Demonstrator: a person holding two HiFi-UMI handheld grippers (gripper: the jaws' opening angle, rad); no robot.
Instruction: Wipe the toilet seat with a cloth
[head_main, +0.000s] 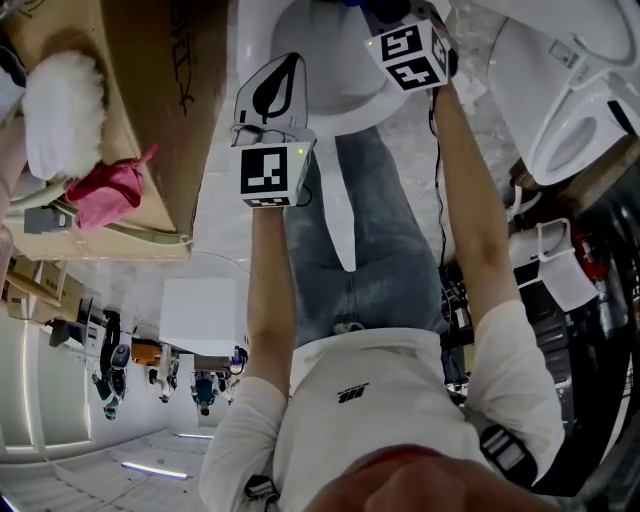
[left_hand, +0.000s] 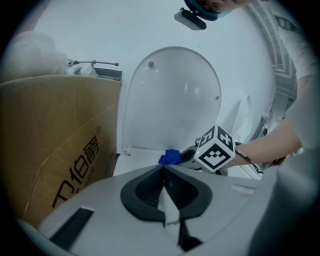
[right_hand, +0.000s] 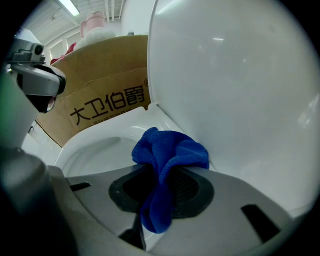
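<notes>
Right gripper view, nearest first: the right gripper (right_hand: 162, 175) has its jaws pinched on a blue cloth (right_hand: 170, 152). One fold hangs down between the jaws and a bunched end bulges out ahead of them. That bunch sits low in front of the raised lid (right_hand: 235, 85), over the back of the toilet seat (right_hand: 95, 147); whether it presses on the seat cannot be told. A cardboard box (right_hand: 105, 102) with black print stands just left of the lid.

Left gripper view: the left gripper (left_hand: 164, 169) has its jaws pressed together with nothing between them. It hangs in front of the lid and apart from the cloth, which shows beyond its tips at the lid's foot.

Head view: both grippers are out at arm's length before the lid, the left one nearer the box.
</notes>
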